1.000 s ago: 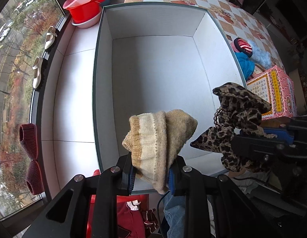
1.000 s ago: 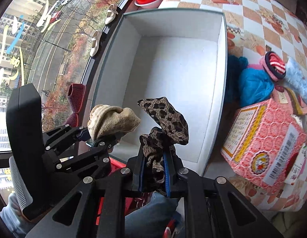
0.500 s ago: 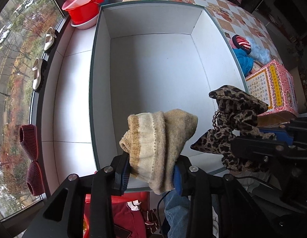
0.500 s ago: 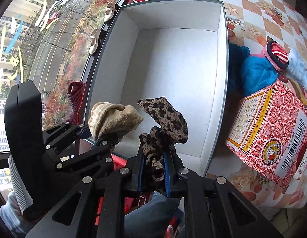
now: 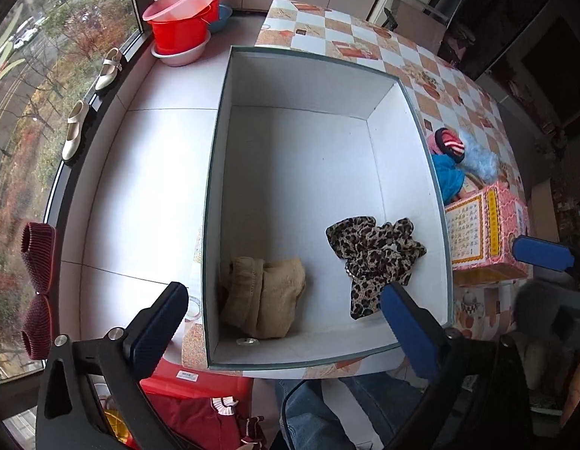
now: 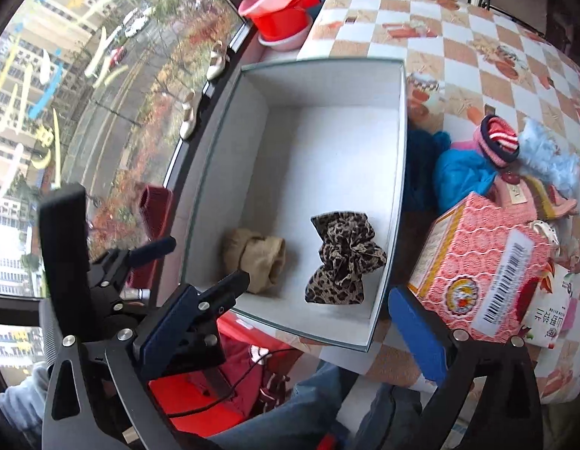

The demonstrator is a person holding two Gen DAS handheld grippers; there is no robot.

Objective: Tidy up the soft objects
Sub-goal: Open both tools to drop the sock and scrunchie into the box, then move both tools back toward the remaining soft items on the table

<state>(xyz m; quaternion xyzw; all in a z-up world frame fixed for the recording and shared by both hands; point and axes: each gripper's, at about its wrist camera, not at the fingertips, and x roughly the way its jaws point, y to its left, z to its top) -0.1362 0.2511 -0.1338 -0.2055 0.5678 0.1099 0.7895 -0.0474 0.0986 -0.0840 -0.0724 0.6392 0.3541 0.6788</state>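
Note:
A white open box (image 5: 409,112) (image 6: 400,172) stands on the checkered table. A beige knitted sock roll (image 5: 265,305) (image 6: 258,260) lies at the box's near left corner. A leopard-print cloth (image 5: 374,255) (image 6: 344,262) lies at its near right. My left gripper (image 5: 286,326) is open and empty above the box's near edge. My right gripper (image 6: 297,333) is open and empty, also at the near edge. More soft things lie right of the box: a blue cloth (image 6: 460,176), a striped pink roll (image 6: 496,140) and a pale blue fluffy piece (image 6: 548,157).
A pink patterned carton (image 6: 481,266) (image 5: 484,225) stands right of the box. Red and pink basins (image 5: 181,18) sit on the white sill at the back left, with shoes (image 5: 74,129) and red slippers (image 5: 38,251) by the window. A red bin (image 6: 215,386) is below the table edge.
Both grippers opened and let go: the beige sock roll and the leopard cloth dropped into the box. Both grippers pulled back and up from the box.

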